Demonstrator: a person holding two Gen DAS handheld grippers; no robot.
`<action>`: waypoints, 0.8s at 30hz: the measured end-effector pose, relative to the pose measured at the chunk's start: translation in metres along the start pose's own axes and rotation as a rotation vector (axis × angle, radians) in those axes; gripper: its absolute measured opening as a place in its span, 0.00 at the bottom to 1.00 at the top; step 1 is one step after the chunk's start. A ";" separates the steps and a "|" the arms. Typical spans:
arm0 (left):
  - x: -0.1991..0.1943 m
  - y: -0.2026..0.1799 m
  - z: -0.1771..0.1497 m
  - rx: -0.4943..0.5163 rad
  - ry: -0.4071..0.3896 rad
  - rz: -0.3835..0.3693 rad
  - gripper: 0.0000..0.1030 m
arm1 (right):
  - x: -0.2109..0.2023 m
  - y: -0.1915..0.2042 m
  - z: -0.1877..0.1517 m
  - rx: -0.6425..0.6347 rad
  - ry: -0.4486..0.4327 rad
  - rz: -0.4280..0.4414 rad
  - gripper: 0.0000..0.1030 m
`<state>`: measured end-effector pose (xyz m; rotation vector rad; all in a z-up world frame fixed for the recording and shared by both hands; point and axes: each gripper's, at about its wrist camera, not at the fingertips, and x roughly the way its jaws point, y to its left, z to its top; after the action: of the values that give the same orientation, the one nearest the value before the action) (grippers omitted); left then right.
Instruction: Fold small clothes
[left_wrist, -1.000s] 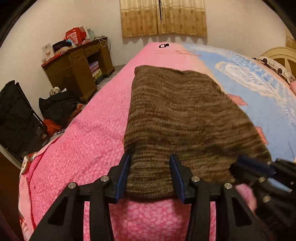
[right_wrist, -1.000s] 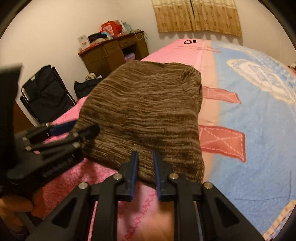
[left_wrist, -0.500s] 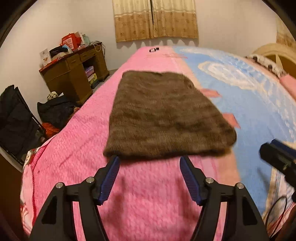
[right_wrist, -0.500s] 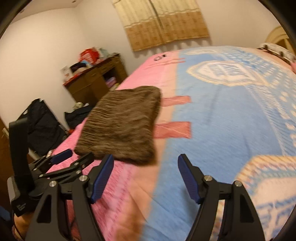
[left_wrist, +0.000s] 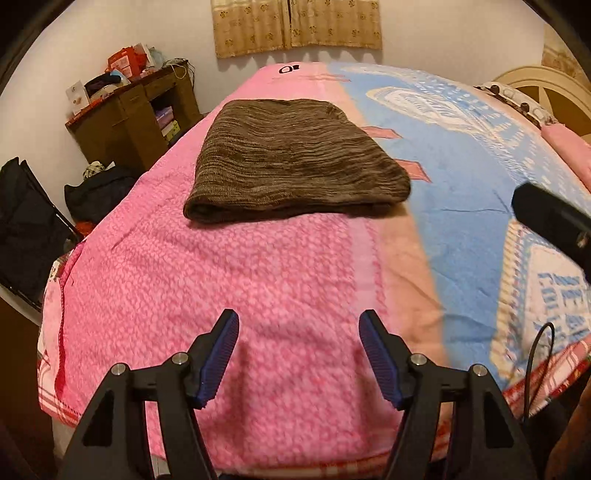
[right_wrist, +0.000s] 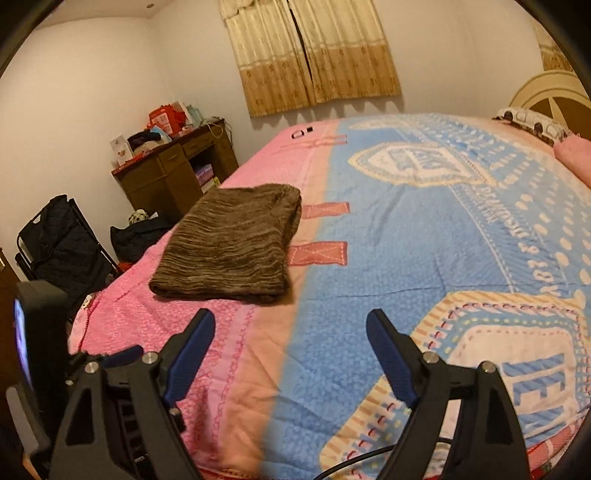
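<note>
A brown knitted garment (left_wrist: 295, 162) lies folded flat on the pink part of the bed blanket (left_wrist: 221, 280); it also shows in the right wrist view (right_wrist: 232, 247). My left gripper (left_wrist: 298, 330) is open and empty, held back near the bed's front edge, well short of the garment. My right gripper (right_wrist: 290, 328) is open and empty, also pulled back, to the right of the garment over the pink-blue seam. Part of the right gripper's body (left_wrist: 550, 221) shows at the right of the left wrist view.
The bed blanket is pink on the left and blue (right_wrist: 424, 240) on the right. A brown wooden desk (left_wrist: 136, 114) with clutter stands left of the bed. Dark bags (left_wrist: 99, 192) and a black folding chair (left_wrist: 26, 221) stand on the floor. A headboard (left_wrist: 546, 85) is at the right.
Both grippers let go of the garment's near edge, opened wide and drew back toward the bed's front edge. The garment now lies flat and folded on the blanket.
</note>
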<state>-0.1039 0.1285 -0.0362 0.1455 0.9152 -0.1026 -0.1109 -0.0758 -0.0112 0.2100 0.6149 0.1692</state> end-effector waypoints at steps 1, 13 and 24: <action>-0.006 -0.001 -0.001 0.005 -0.009 0.003 0.66 | -0.008 0.002 0.001 -0.009 -0.019 0.000 0.85; -0.099 0.004 0.011 -0.021 -0.290 0.161 0.67 | -0.107 0.028 0.012 -0.103 -0.388 -0.092 0.95; -0.123 0.005 0.012 -0.051 -0.417 0.123 0.67 | -0.126 0.037 0.007 -0.185 -0.544 -0.130 1.00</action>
<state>-0.1685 0.1349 0.0688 0.1267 0.4908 0.0059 -0.2115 -0.0685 0.0725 0.0306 0.0691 0.0382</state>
